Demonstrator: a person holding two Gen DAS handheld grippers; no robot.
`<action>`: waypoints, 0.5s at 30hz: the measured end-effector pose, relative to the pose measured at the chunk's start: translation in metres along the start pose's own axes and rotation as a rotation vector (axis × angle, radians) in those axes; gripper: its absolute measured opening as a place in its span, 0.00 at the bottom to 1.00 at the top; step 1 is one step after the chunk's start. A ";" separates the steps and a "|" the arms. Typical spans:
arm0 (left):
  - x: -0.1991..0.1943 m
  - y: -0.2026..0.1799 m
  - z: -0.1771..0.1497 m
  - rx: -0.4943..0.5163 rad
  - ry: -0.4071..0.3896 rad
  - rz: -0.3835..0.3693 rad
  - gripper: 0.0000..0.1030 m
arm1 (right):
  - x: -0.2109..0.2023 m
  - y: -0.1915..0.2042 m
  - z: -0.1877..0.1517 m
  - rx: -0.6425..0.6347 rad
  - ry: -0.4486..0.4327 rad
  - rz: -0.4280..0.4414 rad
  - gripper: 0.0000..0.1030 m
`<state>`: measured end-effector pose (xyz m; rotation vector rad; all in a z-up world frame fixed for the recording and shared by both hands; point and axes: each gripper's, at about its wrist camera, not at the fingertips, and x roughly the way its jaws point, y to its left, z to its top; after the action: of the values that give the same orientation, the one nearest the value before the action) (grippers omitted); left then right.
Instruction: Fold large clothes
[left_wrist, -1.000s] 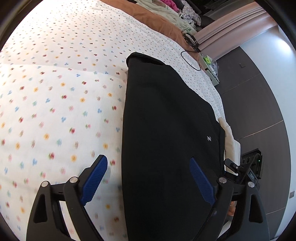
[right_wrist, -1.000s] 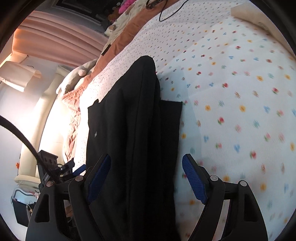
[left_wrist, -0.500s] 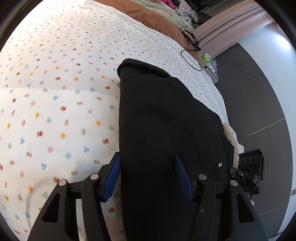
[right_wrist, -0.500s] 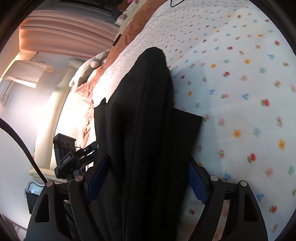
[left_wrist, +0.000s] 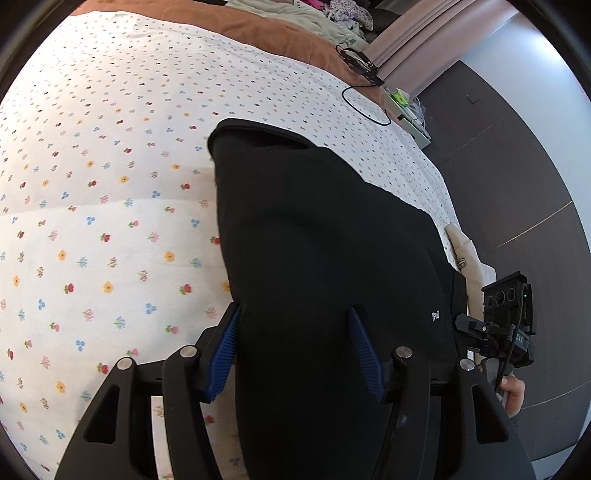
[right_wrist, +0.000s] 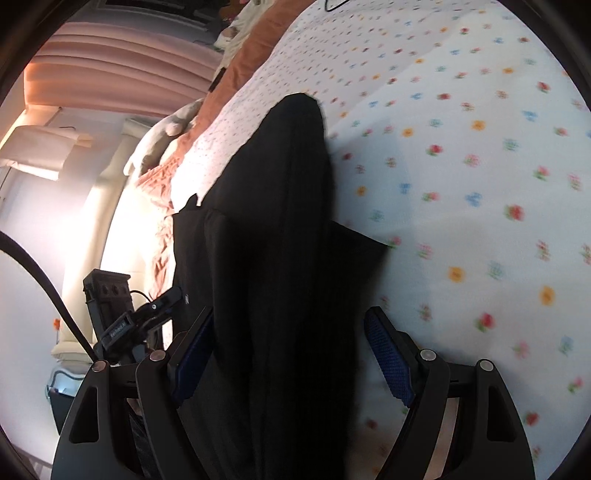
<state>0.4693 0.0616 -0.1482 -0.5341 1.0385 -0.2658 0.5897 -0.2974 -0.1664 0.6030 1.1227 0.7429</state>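
A bed (left_wrist: 110, 206) covered by a white flower-printed sheet (right_wrist: 480, 184) is seen, and a long black garment (left_wrist: 314, 240), folded lengthwise, is laid across it toward the near edge. The garment's near end is straddled by both tools. The left hand-held gripper (left_wrist: 295, 347) is set partly closed around the cloth, its left pad at the fabric's edge. The right hand-held gripper (right_wrist: 291, 354) is held wide, with bare sheet seen beside its right pad. Whether cloth is pinched cannot be told.
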 end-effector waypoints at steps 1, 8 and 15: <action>0.000 0.004 0.000 -0.009 0.005 -0.005 0.57 | -0.001 -0.002 -0.001 0.009 -0.002 0.007 0.77; 0.001 0.028 -0.008 -0.108 0.016 -0.086 0.57 | 0.014 0.000 0.010 0.027 0.022 0.058 0.77; 0.019 0.044 -0.007 -0.176 0.038 -0.150 0.62 | 0.035 -0.002 0.030 0.032 0.040 0.086 0.76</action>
<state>0.4708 0.0875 -0.1889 -0.7699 1.0660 -0.3200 0.6271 -0.2730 -0.1776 0.6697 1.1528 0.8153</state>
